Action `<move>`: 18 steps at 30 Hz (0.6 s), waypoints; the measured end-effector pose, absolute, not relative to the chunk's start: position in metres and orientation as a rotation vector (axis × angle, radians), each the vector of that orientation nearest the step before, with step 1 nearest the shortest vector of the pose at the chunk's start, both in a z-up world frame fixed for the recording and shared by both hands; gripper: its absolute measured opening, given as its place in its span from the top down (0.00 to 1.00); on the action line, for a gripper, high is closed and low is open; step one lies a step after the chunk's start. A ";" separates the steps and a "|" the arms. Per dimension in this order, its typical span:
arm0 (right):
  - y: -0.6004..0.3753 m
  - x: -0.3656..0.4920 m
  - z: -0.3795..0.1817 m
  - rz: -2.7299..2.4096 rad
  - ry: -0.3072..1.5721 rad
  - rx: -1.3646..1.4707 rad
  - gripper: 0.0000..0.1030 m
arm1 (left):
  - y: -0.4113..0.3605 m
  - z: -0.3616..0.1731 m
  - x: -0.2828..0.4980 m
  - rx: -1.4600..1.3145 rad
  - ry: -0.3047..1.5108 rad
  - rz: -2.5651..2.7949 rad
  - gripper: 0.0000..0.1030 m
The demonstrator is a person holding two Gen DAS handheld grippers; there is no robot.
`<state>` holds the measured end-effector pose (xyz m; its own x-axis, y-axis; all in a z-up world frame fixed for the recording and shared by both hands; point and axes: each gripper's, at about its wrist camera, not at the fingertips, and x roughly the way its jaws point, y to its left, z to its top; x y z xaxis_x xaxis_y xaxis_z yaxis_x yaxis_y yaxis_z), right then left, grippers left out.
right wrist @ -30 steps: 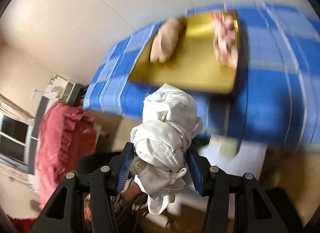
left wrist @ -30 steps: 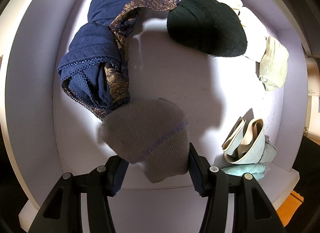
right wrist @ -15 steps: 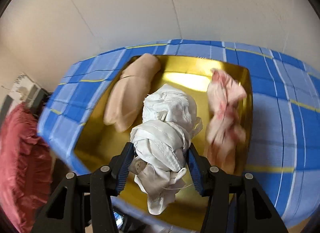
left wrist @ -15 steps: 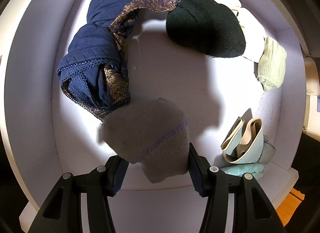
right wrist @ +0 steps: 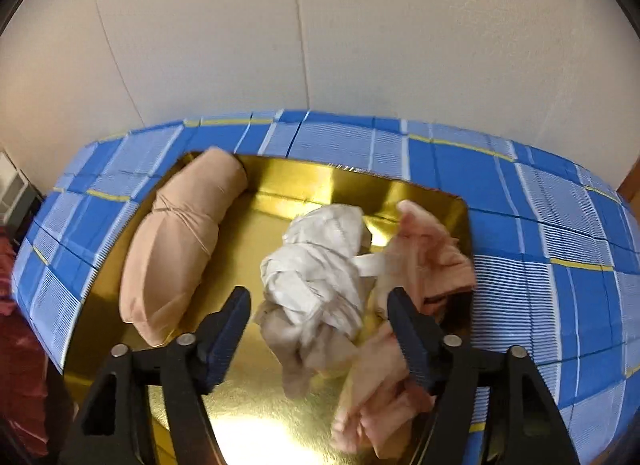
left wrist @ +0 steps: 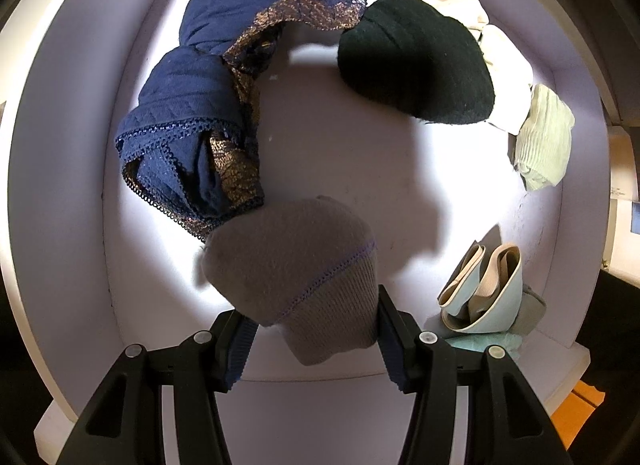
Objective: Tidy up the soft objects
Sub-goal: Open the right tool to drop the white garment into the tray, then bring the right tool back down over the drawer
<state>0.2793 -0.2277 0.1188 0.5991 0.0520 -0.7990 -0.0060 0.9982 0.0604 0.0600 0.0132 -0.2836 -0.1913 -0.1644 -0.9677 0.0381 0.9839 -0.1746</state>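
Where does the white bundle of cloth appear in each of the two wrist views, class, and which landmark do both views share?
Left wrist: not in it; this view shows a white bin of socks and underwear.
Right wrist: centre, lying on the gold tray between the right gripper's open fingers, white bundle.
Shared landmark: none in the scene; each view only shows its own black, blue-padded fingers at the bottom.
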 end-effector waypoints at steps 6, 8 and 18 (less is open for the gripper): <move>-0.248 0.238 0.139 0.057 0.867 0.153 0.28 | 0.013 -0.281 0.060 -0.084 1.749 -0.181 0.46; -0.255 0.220 0.144 0.070 0.840 0.178 0.28 | 0.013 -0.281 0.059 -0.088 1.747 -0.179 0.46; -0.277 0.124 0.136 0.156 0.832 0.260 0.24 | 0.016 -0.278 0.055 -0.099 1.735 -0.174 0.46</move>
<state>0.1241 -0.2770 0.1357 0.6644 0.2379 -0.7085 -0.0352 0.9569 0.2883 0.0551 0.0165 -0.2778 -0.1715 -0.1642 -0.9714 0.0320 0.9846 -0.1721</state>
